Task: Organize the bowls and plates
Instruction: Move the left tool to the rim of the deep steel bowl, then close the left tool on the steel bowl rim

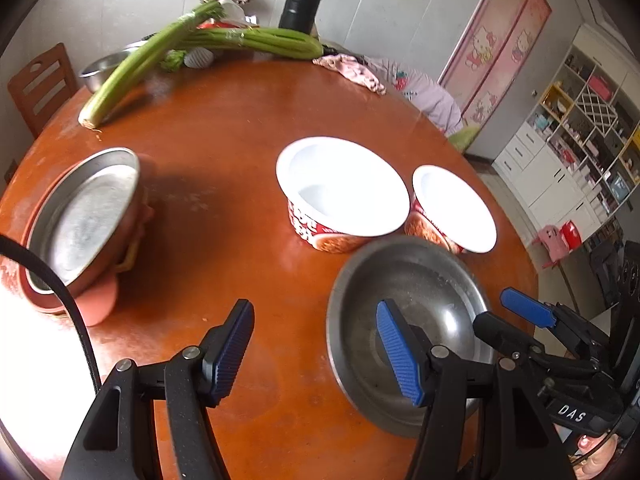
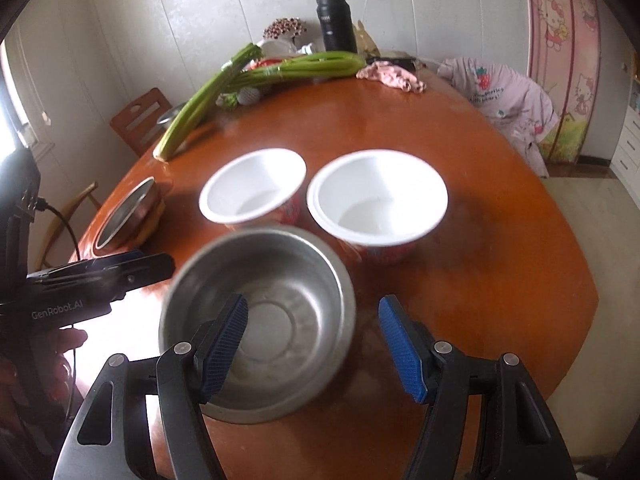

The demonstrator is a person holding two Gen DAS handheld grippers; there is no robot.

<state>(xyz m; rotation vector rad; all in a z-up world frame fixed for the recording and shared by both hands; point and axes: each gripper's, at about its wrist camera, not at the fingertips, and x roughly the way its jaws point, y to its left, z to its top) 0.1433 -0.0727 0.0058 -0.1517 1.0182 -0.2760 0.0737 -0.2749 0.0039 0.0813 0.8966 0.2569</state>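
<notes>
On the round brown desk (image 1: pixel 224 128) a steel bowl (image 2: pixel 276 308) sits empty and upright near the front edge, at about 5 o'clock in the left wrist view and at 6 o'clock in the right wrist view. Just behind it, toward 12 o'clock, stand two white bowls with red printed sides: the left bowl (image 2: pixel 254 190) and the right bowl (image 2: pixel 378 198) sit close together, and whether they touch each other or the steel bowl cannot be told. At 9 o'clock a steel plate (image 1: pixel 86 216) lies tilted on top of a stack of reddish dishes (image 1: pixel 96 300). The left gripper (image 1: pixel 314 350) hangs above the desk with its jaws apart and nothing between them; its right pad overlaps the steel bowl in view, though contact cannot be told. The right gripper (image 2: pixel 314 350) also has its jaws apart, empty, the left pad over the bowl's inside and the right pad outside its rim. At the far edge, around 11 to 12 o'clock, lie celery stalks (image 1: pixel 224 40), a black flask (image 1: pixel 298 4) and a pink cloth (image 1: pixel 352 72).
</notes>
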